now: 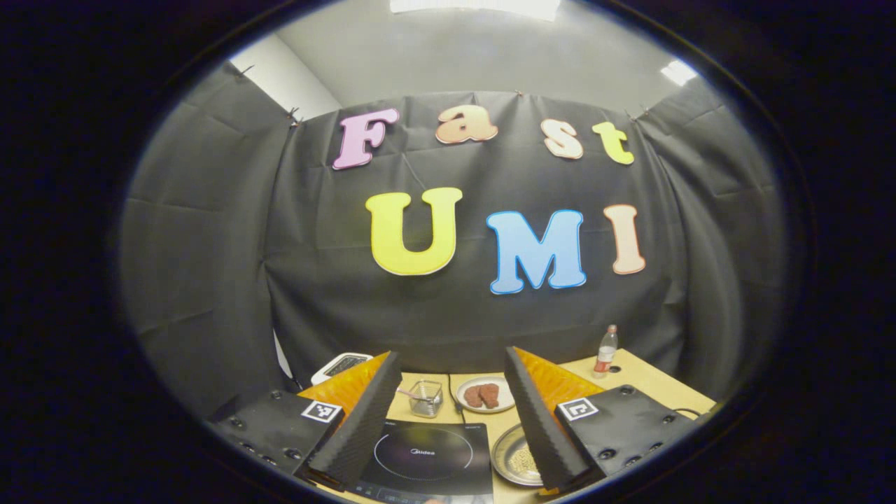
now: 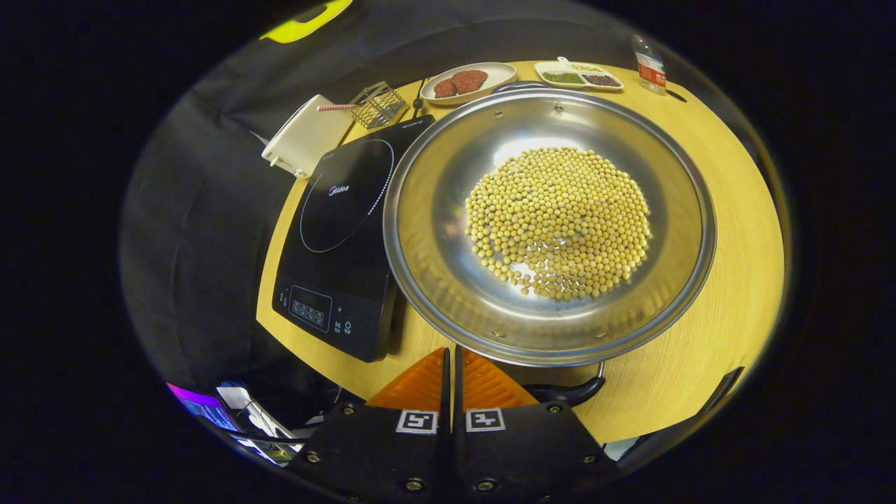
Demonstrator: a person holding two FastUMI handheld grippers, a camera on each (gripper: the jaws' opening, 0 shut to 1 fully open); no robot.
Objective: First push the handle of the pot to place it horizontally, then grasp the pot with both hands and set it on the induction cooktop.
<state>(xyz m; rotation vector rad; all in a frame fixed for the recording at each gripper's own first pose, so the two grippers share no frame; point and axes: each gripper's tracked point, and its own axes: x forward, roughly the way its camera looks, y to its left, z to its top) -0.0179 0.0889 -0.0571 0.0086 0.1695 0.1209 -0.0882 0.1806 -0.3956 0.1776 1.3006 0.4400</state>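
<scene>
Left gripper [image 1: 448,413] released, fingers wide apart, raised above cooktop [image 1: 427,458]. Right gripper [image 2: 451,371] clenched, fingers [image 2: 420,385] together with nothing between, at pot's near rim beside black handle [image 2: 567,393]. Pot [image 2: 448,280] with soybeans [image 2: 560,220] on table [image 2: 728,315], just right of cooktop, rim overhanging its edge. Beyond cooktop: plate [image 2: 498,70] with meat, wire basket [image 2: 378,105], white appliance [image 2: 304,136]. Divided dish [image 2: 577,75] and bottle [image 2: 649,66] farther right of plate.

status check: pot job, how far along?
Early. The pot of beans sits on the table beside the induction cooktop, not on it. In hand: right gripper, fingers together, is at the pot's near handle, seemingly for the push. Left gripper hangs open, holding nothing. Left: two-gripper grasp, lift, placing.
</scene>
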